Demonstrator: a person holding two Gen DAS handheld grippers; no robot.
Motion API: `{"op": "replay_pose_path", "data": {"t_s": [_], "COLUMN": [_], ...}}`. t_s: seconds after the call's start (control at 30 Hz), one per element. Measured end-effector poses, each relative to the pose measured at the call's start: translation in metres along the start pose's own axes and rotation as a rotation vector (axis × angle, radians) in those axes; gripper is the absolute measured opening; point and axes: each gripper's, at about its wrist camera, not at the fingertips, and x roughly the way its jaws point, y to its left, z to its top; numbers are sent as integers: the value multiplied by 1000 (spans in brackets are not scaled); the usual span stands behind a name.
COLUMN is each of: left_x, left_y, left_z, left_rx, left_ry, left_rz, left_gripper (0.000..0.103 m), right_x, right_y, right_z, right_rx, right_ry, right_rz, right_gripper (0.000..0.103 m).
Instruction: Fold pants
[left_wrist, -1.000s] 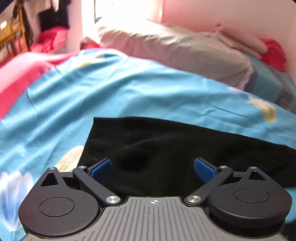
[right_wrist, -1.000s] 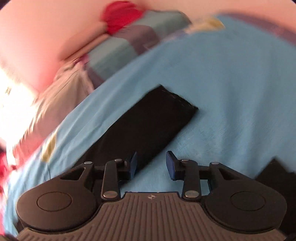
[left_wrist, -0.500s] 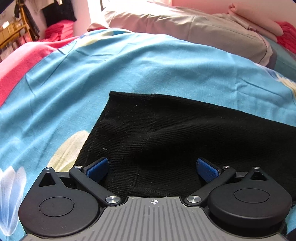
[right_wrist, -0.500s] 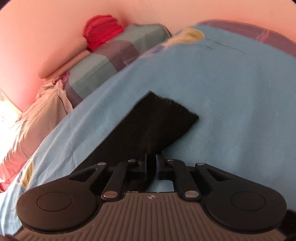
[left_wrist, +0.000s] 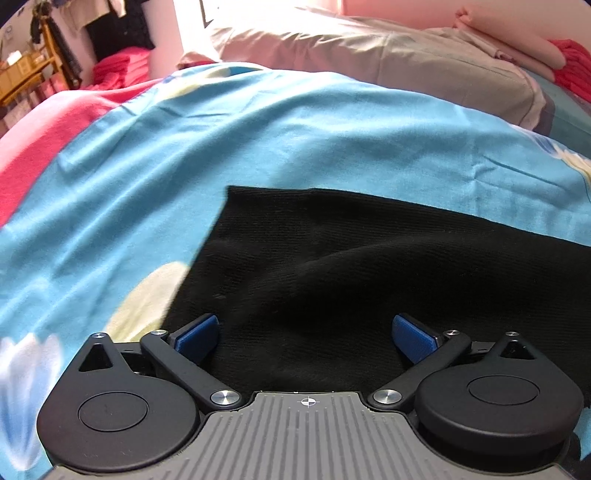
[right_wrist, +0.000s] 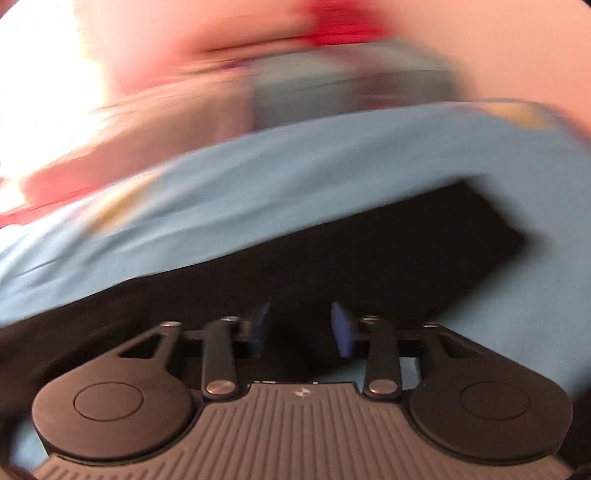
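Black knit pants (left_wrist: 351, 266) lie flat on a blue floral bedsheet (left_wrist: 184, 155), their squared end toward the left of the left wrist view. My left gripper (left_wrist: 304, 338) hovers just over that end, wide open, blue pads clear of the cloth. The right wrist view is smeared by motion. There the black pants (right_wrist: 369, 258) run as a long band across the blue sheet (right_wrist: 295, 177). My right gripper (right_wrist: 301, 330) hangs over the pant leg with its jaws opening. Dark fabric lies below the gap, and the pads do not press on it.
Grey-beige pillows (left_wrist: 369, 55) and a folded pink cloth (left_wrist: 509, 48) line the head of the bed by the pink wall. A pink blanket (left_wrist: 44, 129) covers the left side. A wooden shelf (left_wrist: 22, 70) and hanging clothes stand at the far left.
My left gripper sank closer to the pants' end and stayed open. My right gripper closed on the pant leg's end, then swept sideways along the leg and opened again.
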Motion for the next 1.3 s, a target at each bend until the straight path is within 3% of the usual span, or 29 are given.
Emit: {"op": "replay_pose_path", "data": {"t_s": [0.07, 0.2, 0.37, 0.5, 0.63, 0.67, 0.8, 0.97, 1.07, 1.13, 1.3], "left_x": [-17, -56, -92, -92, -84, -86, -85, -85, -84, -85, -86], "left_y": [6, 11, -3, -20, -35, -33, -23, -31, -31, -28, -24], "left_z": [-5, -30, -80, -109, -126, -126, -127, -129, -127, -127, -127], "left_rx": [-6, -4, 36, 81, 162, 160, 157, 158, 155, 160, 166], "left_ry": [-24, -59, -70, -48, -82, -82, -82, -91, -83, -79, -76], "left_rz": [-1, -25, -127, -148, -74, -79, -101, -62, -61, -67, -64], "left_gripper": [103, 103, 103, 103, 103, 103, 103, 103, 103, 103, 103], "right_x": [-23, -81, -147, -172, -156, -167, -178, -179, -155, -153, -165], "right_y": [-6, 4, 47, 92, 106, 106, 89, 75, 65, 51, 21], "right_z": [-5, -38, -97, -148, -184, -194, -183, -167, -174, -178, -164], "right_rx": [-28, -136, -349, -487, -536, -577, -575, -486, -483, -476, -413], "right_ry": [-38, -29, -1, 46, 170, 134, 205, 66, 117, 114, 127], "right_rz": [61, 257, 497, 600, 508, 509, 511, 437, 344, 385, 386], "right_gripper": [67, 67, 67, 66, 65, 65, 65, 76, 76, 76, 78]}}
